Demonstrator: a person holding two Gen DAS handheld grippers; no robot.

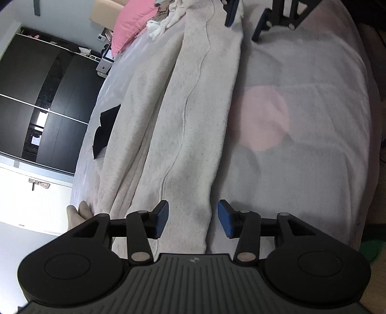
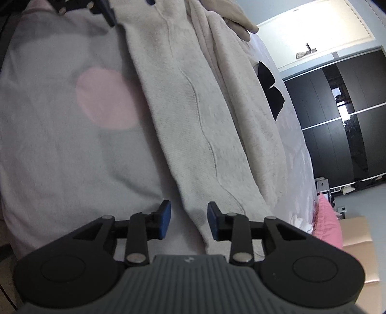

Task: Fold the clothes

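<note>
A long pale grey garment (image 1: 193,108) lies folded lengthwise on the bed, and runs up the middle of the right wrist view as the same garment (image 2: 193,116). My left gripper (image 1: 193,218) is open over one end of it, blue pads apart, with the cloth's edge lying between them. My right gripper (image 2: 188,219) is open at the opposite end, straddling the garment's edge the same way. Each gripper shows at the far end in the other's view: the right gripper (image 1: 244,24) and the left gripper (image 2: 130,7).
The bed sheet (image 1: 313,120) is pale with a pink spot (image 1: 263,118). A black garment (image 1: 103,135) lies beyond the grey one. A pink pillow (image 1: 130,26) and white clothes (image 1: 168,19) sit at the bed's end. A black wardrobe (image 1: 36,96) stands behind, and a cardboard box (image 2: 357,231) beside the bed.
</note>
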